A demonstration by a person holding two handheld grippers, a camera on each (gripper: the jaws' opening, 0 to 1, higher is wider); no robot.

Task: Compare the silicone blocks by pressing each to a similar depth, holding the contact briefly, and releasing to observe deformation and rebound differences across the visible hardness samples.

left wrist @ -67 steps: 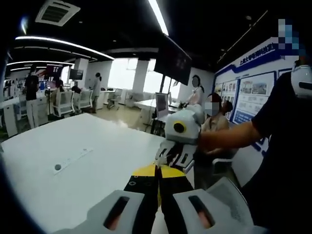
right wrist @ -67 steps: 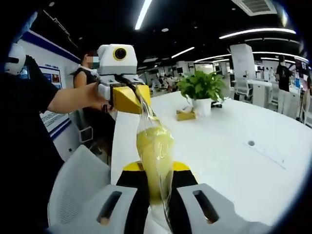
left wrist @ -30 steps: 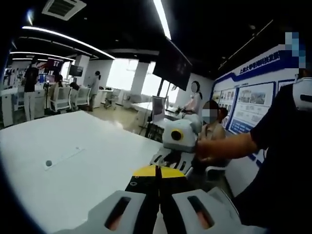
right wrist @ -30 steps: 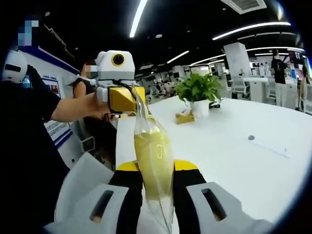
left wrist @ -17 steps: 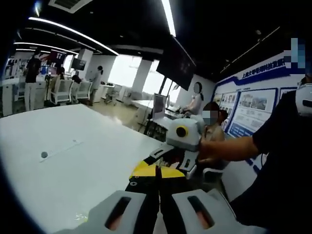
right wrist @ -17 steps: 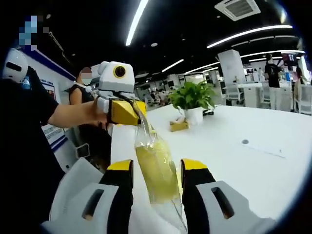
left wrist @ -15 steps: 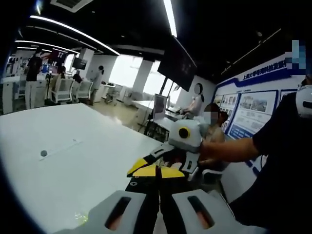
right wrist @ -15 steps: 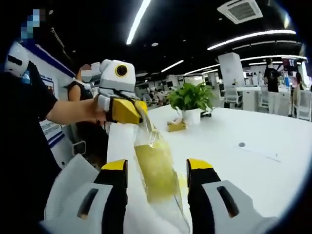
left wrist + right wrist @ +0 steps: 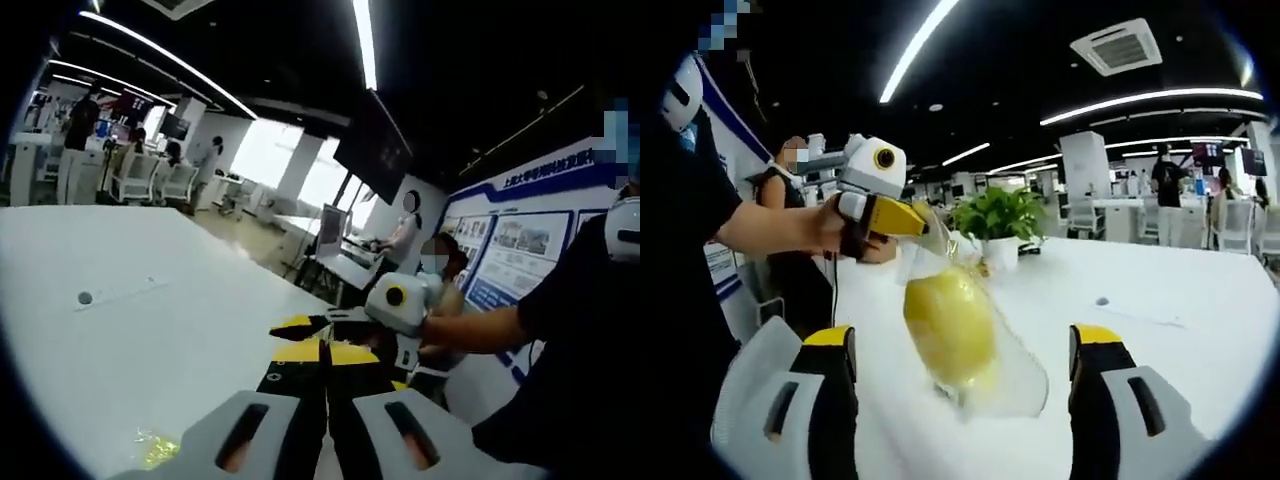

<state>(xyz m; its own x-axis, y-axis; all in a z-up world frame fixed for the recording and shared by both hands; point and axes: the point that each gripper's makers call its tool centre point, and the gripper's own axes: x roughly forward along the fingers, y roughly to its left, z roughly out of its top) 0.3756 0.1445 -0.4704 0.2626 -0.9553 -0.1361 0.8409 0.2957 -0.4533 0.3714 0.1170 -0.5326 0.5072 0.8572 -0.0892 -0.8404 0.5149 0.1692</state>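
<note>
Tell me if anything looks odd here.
Yes: no silicone blocks are in sight. Instead the left gripper pinches a clear bag of yellow stuff by its top, dangling above the white table between the right gripper's open fingers.

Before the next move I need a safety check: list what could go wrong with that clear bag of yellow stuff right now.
1. The clear plastic bag with the yellow lump hangs above the white table, pinched only at its top corner by the left tool; the plastic could slip out and drop.
2. The right tool stands wide open on both sides of the bag without touching it, so nothing would catch the bag.
3. The thin plastic may stretch or tear at the pinch.
</note>
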